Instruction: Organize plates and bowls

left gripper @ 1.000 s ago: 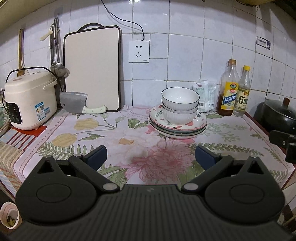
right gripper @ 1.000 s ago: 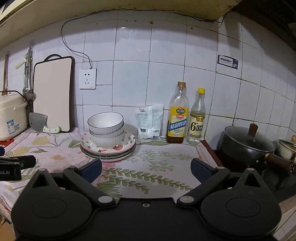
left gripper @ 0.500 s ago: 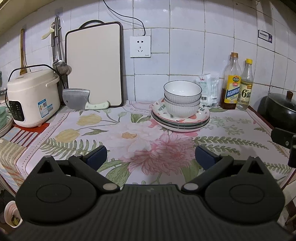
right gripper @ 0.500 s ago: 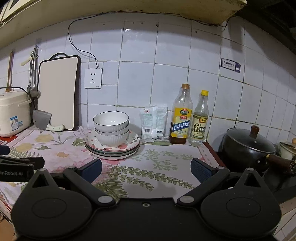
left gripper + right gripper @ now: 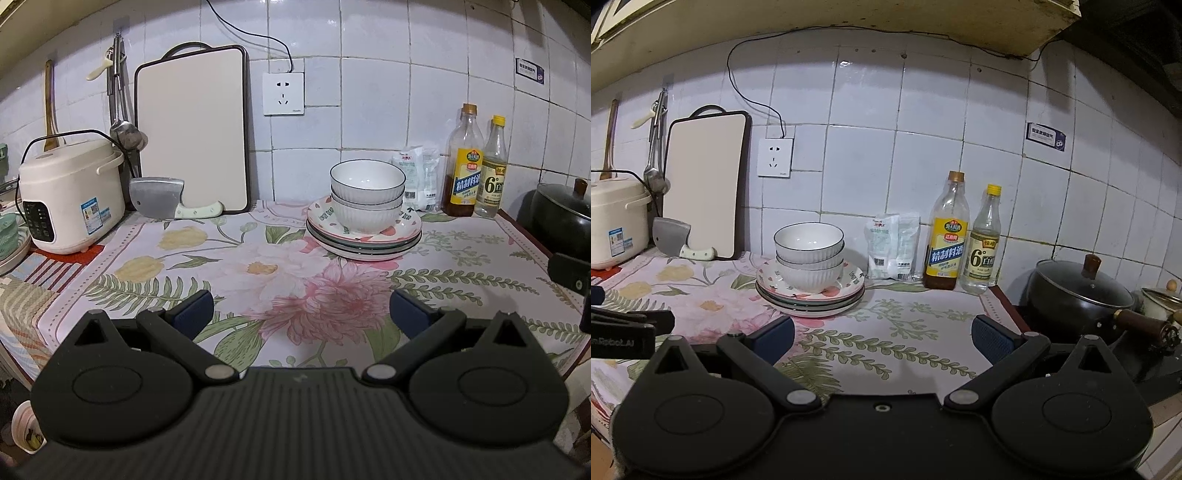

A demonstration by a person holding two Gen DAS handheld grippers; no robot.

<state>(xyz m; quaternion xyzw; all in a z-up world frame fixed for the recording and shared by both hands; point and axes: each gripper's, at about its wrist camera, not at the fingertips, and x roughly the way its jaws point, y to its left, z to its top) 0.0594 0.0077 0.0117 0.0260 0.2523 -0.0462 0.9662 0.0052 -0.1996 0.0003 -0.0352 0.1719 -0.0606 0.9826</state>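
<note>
Two white ribbed bowls [image 5: 365, 199] [image 5: 809, 258] are nested on a stack of floral plates [image 5: 369, 245] [image 5: 849, 291] near the tiled back wall. My left gripper [image 5: 301, 314] is open and holds nothing, hovering over the flowered counter mat well in front of the stack. My right gripper [image 5: 882, 338] is open and holds nothing too, in front and to the right of the stack. Part of the other gripper shows at the edge of each view.
A rice cooker [image 5: 70, 195], cleaver [image 5: 162, 203] and cutting board [image 5: 192, 133] stand at the left. A white packet [image 5: 894, 245] and two bottles [image 5: 947, 236] stand right of the stack. A lidded black pot [image 5: 1078, 291] sits on the stove at the right.
Both grippers have pulled back and risen a little from the counter; the stack looks smaller and farther in both views. The bowls and plates have not moved.
</note>
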